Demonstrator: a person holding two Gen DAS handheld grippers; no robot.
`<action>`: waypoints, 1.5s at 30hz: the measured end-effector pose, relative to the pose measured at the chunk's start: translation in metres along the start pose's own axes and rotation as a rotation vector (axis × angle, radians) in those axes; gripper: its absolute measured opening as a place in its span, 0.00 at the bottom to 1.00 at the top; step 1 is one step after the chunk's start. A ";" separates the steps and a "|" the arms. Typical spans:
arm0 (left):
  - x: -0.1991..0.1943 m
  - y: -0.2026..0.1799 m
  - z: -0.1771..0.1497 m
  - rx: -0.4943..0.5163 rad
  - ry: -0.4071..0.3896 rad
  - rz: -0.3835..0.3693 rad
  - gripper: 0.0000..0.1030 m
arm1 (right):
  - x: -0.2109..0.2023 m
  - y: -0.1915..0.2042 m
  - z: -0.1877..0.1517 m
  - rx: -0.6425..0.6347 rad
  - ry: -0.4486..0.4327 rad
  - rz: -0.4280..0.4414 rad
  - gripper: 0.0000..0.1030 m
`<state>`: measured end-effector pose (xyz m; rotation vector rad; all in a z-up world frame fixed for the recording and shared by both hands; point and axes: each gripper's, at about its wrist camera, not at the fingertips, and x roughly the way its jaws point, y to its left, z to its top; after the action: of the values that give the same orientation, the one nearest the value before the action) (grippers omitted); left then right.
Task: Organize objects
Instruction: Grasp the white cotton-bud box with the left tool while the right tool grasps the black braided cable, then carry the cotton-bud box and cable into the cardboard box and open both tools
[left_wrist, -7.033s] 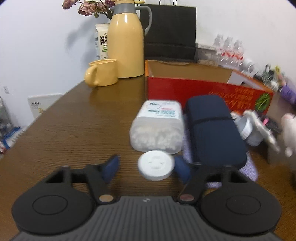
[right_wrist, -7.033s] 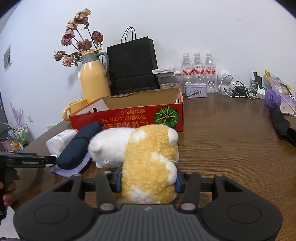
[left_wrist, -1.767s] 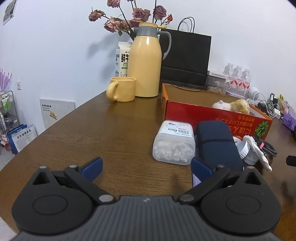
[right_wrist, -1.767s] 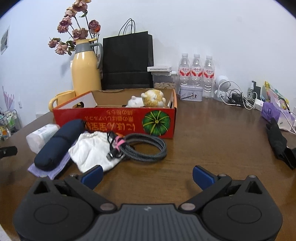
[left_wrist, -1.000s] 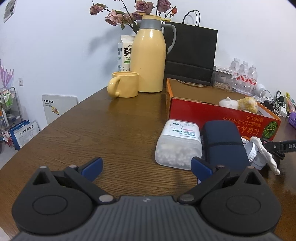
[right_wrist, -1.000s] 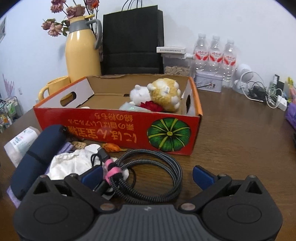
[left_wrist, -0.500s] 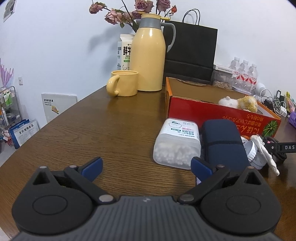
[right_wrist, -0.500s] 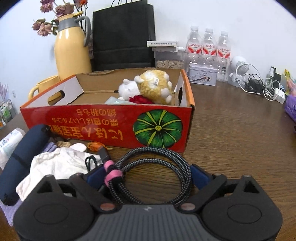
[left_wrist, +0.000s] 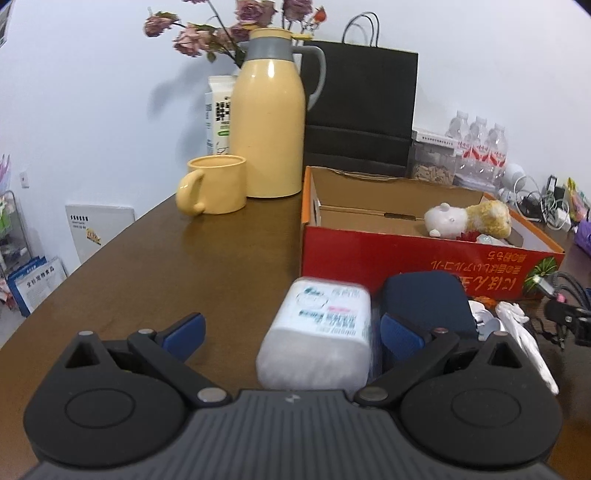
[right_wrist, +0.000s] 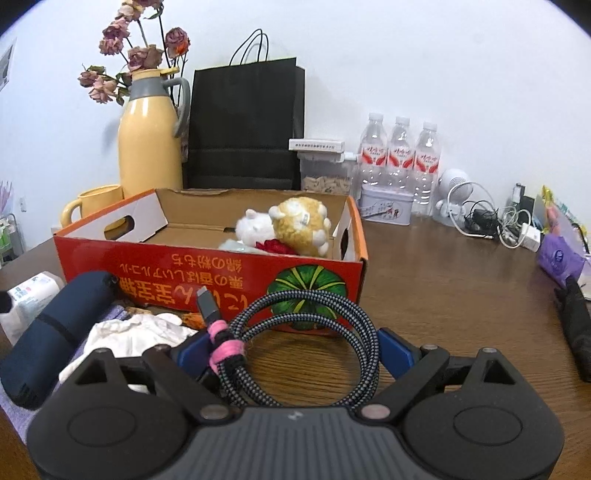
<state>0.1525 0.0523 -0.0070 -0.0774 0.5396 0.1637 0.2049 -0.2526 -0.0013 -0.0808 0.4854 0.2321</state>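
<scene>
Your right tool has the coiled braided cable between its blue pads, both of which touch the coil's sides; its plug end and pink tie sit by the left pad, and the coil looks raised off the tabletop. Your left tool stands wide, gripping nothing: the cotton-swab box lies between its pads, nearer the right one, with a clear gap on the left. The navy pouch lies just beside that box, in front of the red cardboard box (printed side facing you). Inside it, at the right end, sit the white and yellow plush toys. White cloth lies between pouch and cable.
</scene>
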 end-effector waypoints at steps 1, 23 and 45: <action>0.004 -0.003 0.002 0.008 0.006 0.007 1.00 | -0.001 -0.001 0.000 0.005 -0.003 -0.001 0.90; 0.039 -0.003 -0.004 -0.051 0.079 -0.005 0.65 | -0.002 -0.002 -0.001 0.010 -0.002 -0.002 0.90; -0.007 -0.028 0.061 -0.008 -0.190 -0.070 0.65 | -0.024 0.021 0.043 -0.026 -0.221 0.026 0.90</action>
<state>0.1822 0.0310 0.0495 -0.0871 0.3464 0.1035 0.1984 -0.2313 0.0473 -0.0734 0.2641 0.2695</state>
